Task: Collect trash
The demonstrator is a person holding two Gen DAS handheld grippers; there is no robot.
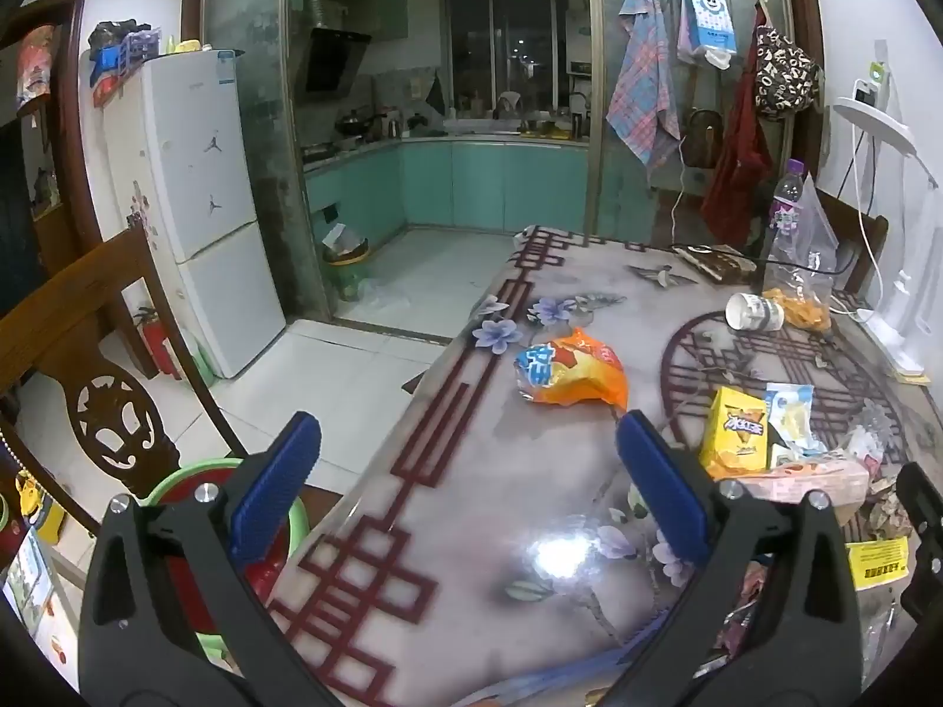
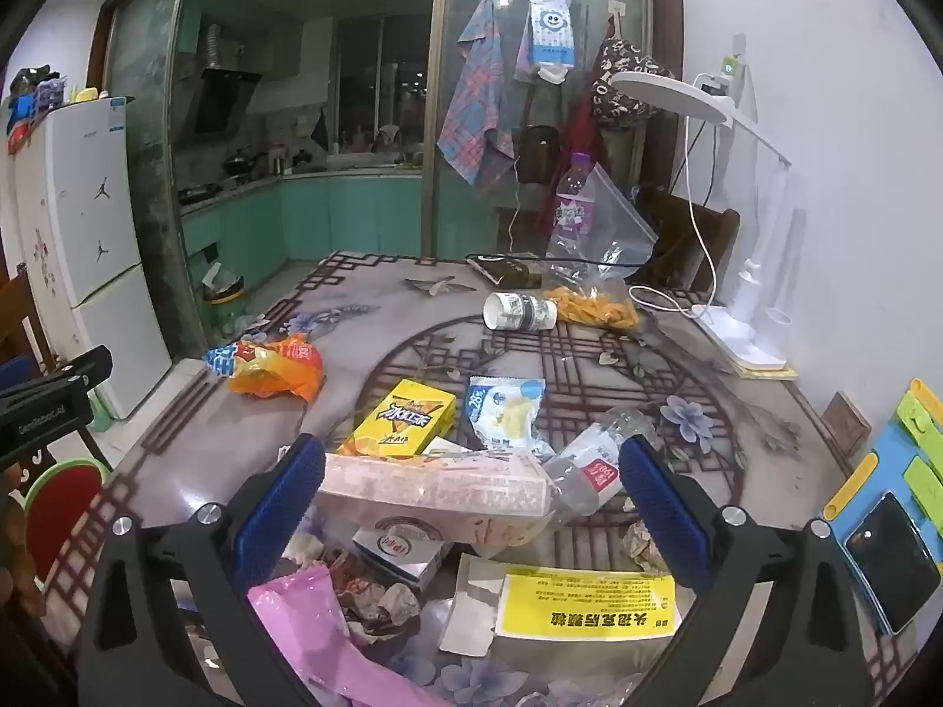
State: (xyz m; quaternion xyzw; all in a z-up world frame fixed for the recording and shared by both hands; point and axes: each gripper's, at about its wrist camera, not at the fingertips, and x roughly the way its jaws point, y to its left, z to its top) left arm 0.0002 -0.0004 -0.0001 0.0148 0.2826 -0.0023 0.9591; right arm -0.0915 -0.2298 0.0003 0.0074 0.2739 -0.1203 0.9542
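Both claws wide open, empty; trash strewn over table (image 2: 766, 412)

Wrappers, cartons, crushed bottle (image 2: 589, 465) on table (image 2: 760, 471)

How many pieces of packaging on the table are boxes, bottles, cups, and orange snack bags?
Boxes: 2, the yellow drink box and the pink carton.
Bottles: 2, the purple-capped bottle standing and the crushed clear bottle lying.
Cups: 1, the paper cup on its side.
Orange snack bags: 1, the orange snack bag.
Total: 6.
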